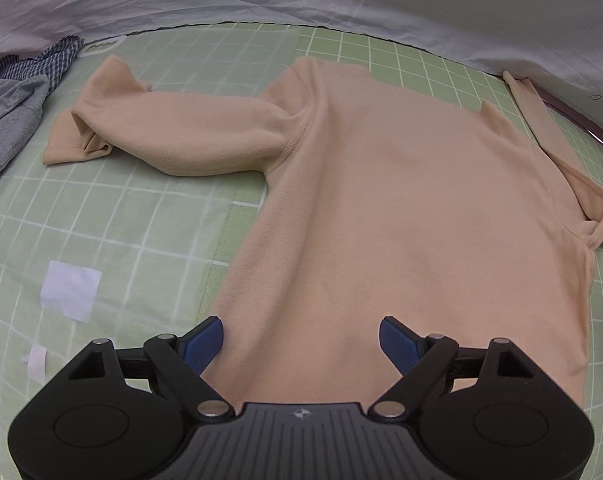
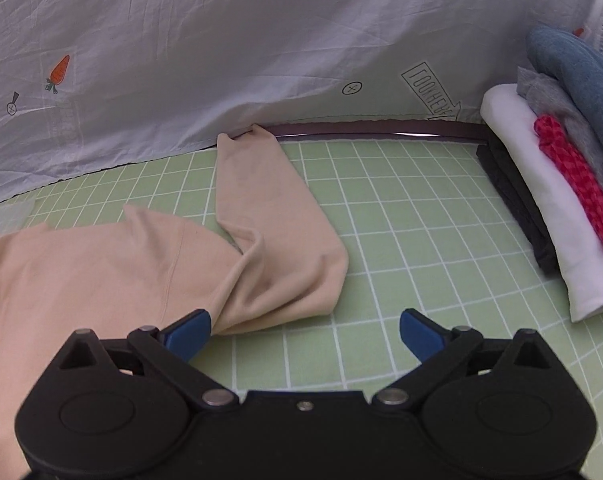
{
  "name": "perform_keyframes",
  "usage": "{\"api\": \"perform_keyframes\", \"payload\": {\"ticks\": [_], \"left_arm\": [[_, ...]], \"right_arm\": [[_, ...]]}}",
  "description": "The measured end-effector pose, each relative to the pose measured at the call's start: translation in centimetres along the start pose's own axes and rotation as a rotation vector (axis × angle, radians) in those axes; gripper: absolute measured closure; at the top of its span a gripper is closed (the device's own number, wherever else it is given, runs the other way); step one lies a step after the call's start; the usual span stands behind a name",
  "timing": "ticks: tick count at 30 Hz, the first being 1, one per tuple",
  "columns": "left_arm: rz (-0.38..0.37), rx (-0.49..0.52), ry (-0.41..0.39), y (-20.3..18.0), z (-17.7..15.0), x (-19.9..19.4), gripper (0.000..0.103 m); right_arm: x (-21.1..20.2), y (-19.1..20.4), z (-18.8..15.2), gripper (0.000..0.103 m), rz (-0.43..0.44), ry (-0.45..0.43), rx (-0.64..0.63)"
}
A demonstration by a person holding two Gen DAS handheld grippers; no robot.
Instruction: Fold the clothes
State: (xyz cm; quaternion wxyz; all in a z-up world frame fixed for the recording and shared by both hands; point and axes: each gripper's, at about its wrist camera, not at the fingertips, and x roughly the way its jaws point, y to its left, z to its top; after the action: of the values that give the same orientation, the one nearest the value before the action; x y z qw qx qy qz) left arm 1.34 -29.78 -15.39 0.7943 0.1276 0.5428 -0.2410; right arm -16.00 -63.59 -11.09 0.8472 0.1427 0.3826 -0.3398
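Observation:
A peach long-sleeved top [image 1: 381, 208] lies spread flat on the green grid mat [image 1: 113, 220]. Its left sleeve [image 1: 161, 128] stretches out to the left with a crumpled cuff. My left gripper [image 1: 301, 342] hovers open over the hem end of the top, nothing between its blue pads [image 1: 203, 344]. In the right wrist view the top's right sleeve [image 2: 269, 232] lies bent on the mat [image 2: 401, 248], running toward the back edge. My right gripper [image 2: 305, 334] stands open just in front of the sleeve's fold, its left pad [image 2: 187, 334] close to the fabric.
A stack of folded clothes [image 2: 557, 184] sits at the right of the mat: black, white, red-patterned, grey and blue pieces. Unfolded grey and checked clothes [image 1: 17, 108] lie at the far left. A white sheet [image 2: 221, 40] hangs behind the mat. White paper scraps [image 1: 69, 290] lie on the mat.

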Motion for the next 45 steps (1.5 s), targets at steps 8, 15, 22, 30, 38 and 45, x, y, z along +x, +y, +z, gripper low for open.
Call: {"api": "perform_keyframes", "payload": {"ticks": [8,15,22,30,38,45], "left_arm": [[0.056,-0.117,0.039,0.3,3.3,2.9,0.01],[0.125,-0.143,0.046,-0.5,5.9,4.7,0.0],[0.116,-0.116,0.033,-0.7,6.3,5.0,0.0],[0.067,-0.135,-0.009,-0.3,6.3,3.0,0.0],[0.027,-0.111,-0.015,-1.1,2.4,0.6,0.0],[0.01,-0.071,-0.005,-1.3,-0.6,-1.2,0.0]], "right_arm": [[7.5,1.9,5.3,0.034,0.091,0.012,-0.114],[11.5,4.5,6.8,0.051,0.161,0.06,-0.168],[11.3,3.3,6.3,0.101,0.164,0.033,-0.147],[3.1,-2.9,4.8,0.101,0.067,-0.108,-0.027],[-6.2,-8.4,-4.3,0.101,-0.1,-0.068,0.195],[-6.7,-7.7,-11.4,0.09,-0.117,0.12,0.202]]}}
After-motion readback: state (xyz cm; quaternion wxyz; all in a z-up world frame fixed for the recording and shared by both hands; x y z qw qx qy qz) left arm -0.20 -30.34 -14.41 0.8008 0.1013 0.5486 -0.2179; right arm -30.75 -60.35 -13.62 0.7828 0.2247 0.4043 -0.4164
